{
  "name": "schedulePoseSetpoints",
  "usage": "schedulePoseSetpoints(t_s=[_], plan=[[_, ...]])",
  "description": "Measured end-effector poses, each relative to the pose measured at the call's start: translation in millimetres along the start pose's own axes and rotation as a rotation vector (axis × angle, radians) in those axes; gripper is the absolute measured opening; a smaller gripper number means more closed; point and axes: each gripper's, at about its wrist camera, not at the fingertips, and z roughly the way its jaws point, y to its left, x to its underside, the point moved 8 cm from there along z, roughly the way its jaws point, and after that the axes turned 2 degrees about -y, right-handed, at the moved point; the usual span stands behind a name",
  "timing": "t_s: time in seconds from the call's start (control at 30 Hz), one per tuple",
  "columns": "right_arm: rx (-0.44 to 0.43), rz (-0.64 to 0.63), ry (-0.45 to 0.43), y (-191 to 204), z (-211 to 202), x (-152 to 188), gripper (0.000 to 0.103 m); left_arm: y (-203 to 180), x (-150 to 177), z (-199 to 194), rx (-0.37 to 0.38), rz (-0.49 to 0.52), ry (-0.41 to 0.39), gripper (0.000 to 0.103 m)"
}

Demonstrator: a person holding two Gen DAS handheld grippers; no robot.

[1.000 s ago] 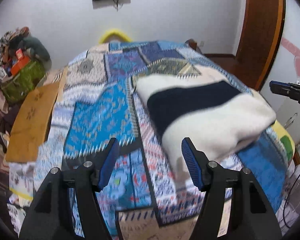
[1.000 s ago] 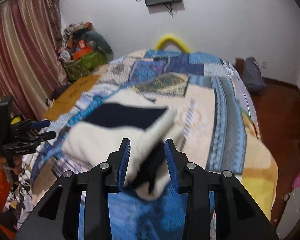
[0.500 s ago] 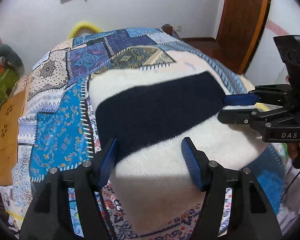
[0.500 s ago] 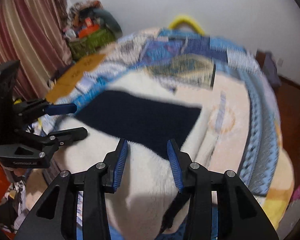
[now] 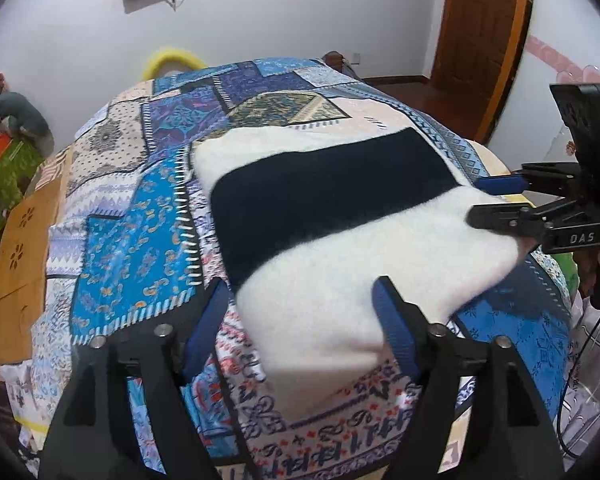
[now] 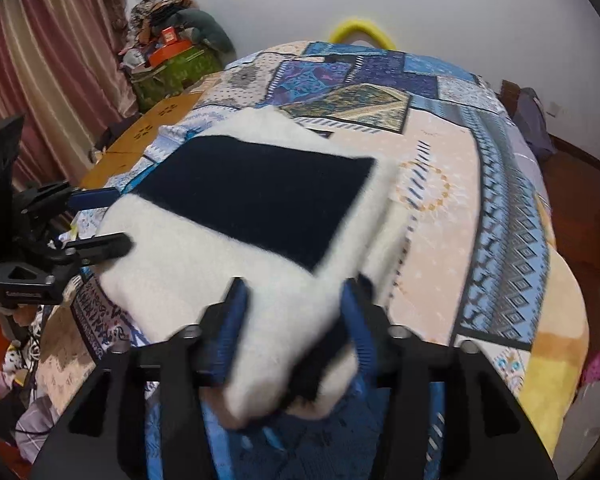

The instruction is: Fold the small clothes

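Sweater (image 5: 340, 240) lay folded on the bed (image 5: 132, 240), left tongs (image 5: 300, 320) and right tongs (image 6: 296, 312) both opening off it, fold looking nearly done.

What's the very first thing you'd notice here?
A fluffy white sweater with a wide dark stripe lies folded on the bed, on a bright blue patchwork blanket. Close to the camera, the left hand-held gripper and right hand-held gripper are opening around its near corners.

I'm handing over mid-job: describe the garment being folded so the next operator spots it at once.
Find the bed's patchwork bedspread in blues and beige. On its near end lies a folded fluffy sweater, the only plain, thick thing there: cream white with one broad navy band across it.
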Motion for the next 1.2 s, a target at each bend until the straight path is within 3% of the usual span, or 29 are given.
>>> schedulePoseSetpoints(t_s=[0.13,0.3,0.6,0.8,0.87,1.03,1.2], plan=[[-0.006,0.065,0.01,-14,3,2,0.075,15,-1,3,0.003,-0.062,0.016,0.089],[-0.046,0.15,0.026,-22,14,5,0.085,26,0,19,0.081,-0.171,0.069,0.097],[-0.156,0.265,0.06,-26,38,4,0.088,29,1,54,0.283,-0.368,0.176,0.1],[-0.193,0.306,0.063,-28,49,0,0.089,21,-4,70,0.358,-0.418,0.212,0.098],[-0.197,0.308,0.06,-28,48,-1,0.086,18,-7,71,0.373,-0.425,0.211,0.092],[-0.195,0.295,0.04,-24,38,-5,0.056,13,-14,61,0.347,-0.405,0.191,0.076],[-0.155,0.228,0.0,-13,22,-14,0.04,7,-23,34,0.343,-0.362,0.15,0.062]])
